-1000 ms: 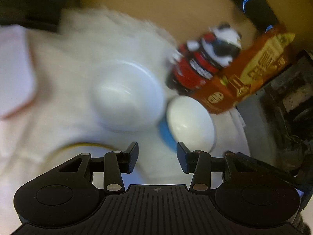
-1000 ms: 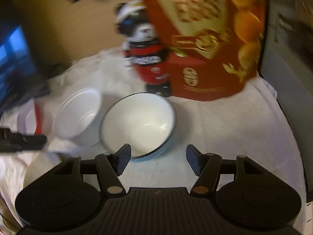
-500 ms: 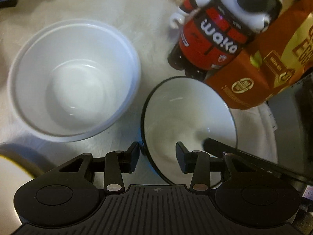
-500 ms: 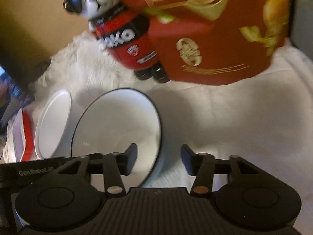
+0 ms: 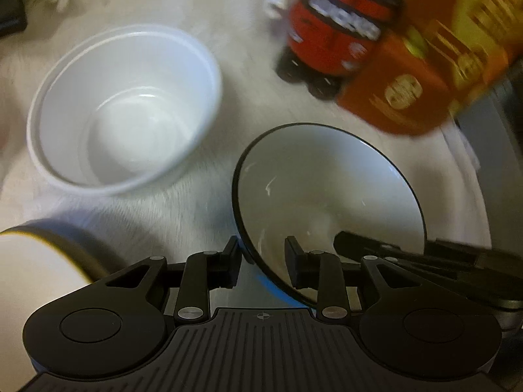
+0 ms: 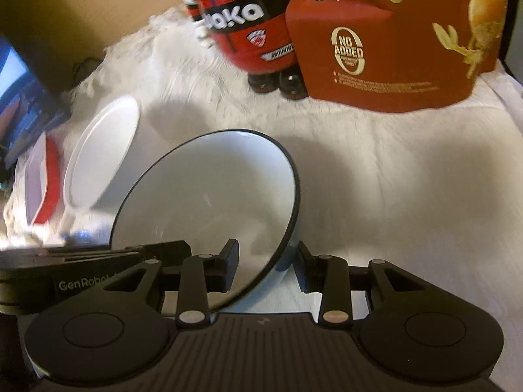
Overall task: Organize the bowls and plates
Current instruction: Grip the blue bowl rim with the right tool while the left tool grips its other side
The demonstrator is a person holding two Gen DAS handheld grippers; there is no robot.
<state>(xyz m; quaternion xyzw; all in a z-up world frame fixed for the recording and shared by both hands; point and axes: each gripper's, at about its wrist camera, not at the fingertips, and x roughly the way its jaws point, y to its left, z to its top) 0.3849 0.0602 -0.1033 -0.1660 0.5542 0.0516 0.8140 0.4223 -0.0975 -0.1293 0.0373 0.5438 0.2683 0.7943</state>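
A black-rimmed bowl (image 5: 327,196), white inside and blue outside, sits on the white fluffy cloth (image 5: 202,196). My left gripper (image 5: 263,261) straddles its near left rim, one finger outside and one inside. Its jaws are closing, and a gap still shows at the pads. My right gripper (image 6: 266,259) straddles the opposite rim of the same bowl (image 6: 209,202). Its jaws are also closing, with the rim between them and not visibly pinched. A plain white bowl (image 5: 124,107) stands upright just left of it, also visible in the right wrist view (image 6: 98,153).
A red panda figurine (image 5: 330,32) and an orange-red carton (image 6: 392,49) stand close behind the bowls. A yellow-rimmed plate (image 5: 32,277) lies at the near left. A red-and-white container (image 6: 42,183) sits beyond the white bowl. A dark wall borders the right.
Both grippers came down onto the black-rimmed bowl from opposite sides. Their jaws narrowed around its rim. The bowl now fills more of both views.
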